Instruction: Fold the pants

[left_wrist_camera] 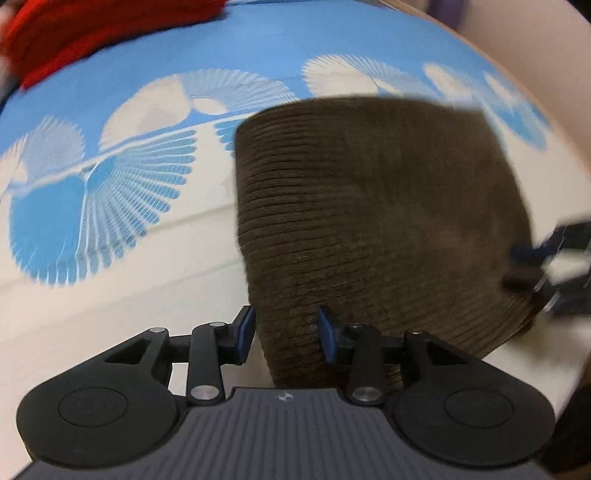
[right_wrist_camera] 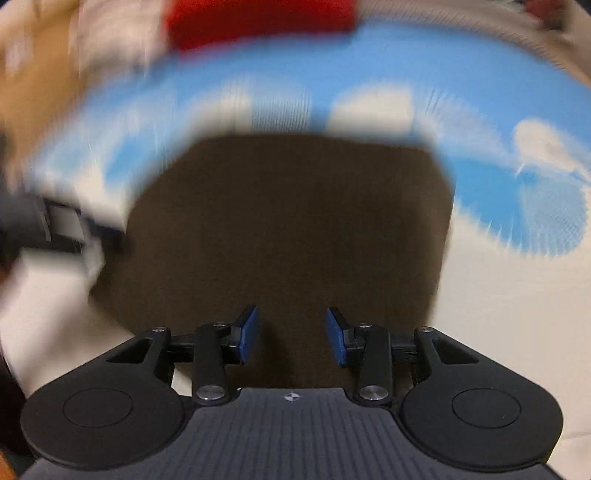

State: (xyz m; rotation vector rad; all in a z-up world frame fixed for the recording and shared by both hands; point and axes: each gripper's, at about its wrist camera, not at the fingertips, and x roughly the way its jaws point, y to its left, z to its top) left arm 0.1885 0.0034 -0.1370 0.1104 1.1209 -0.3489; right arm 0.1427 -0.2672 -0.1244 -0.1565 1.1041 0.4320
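Note:
The pants (left_wrist_camera: pixel 376 221) are dark brown corduroy, folded into a compact rectangle on a blue and white patterned sheet (left_wrist_camera: pixel 110 206). My left gripper (left_wrist_camera: pixel 286 336) is open at the near left corner of the pants, its jaws apart with nothing between them. The right gripper shows at the right edge of the left wrist view (left_wrist_camera: pixel 546 266). In the right wrist view the pants (right_wrist_camera: pixel 288 229) fill the centre. My right gripper (right_wrist_camera: pixel 291 338) is open over their near edge. The left gripper shows blurred at the left (right_wrist_camera: pixel 55 225).
A red cloth (left_wrist_camera: pixel 85 29) lies at the far left of the sheet; it also shows in the right wrist view (right_wrist_camera: pixel 258 18). A tan wooden edge (left_wrist_camera: pixel 535 81) borders the sheet at the far right. The right wrist view is motion-blurred.

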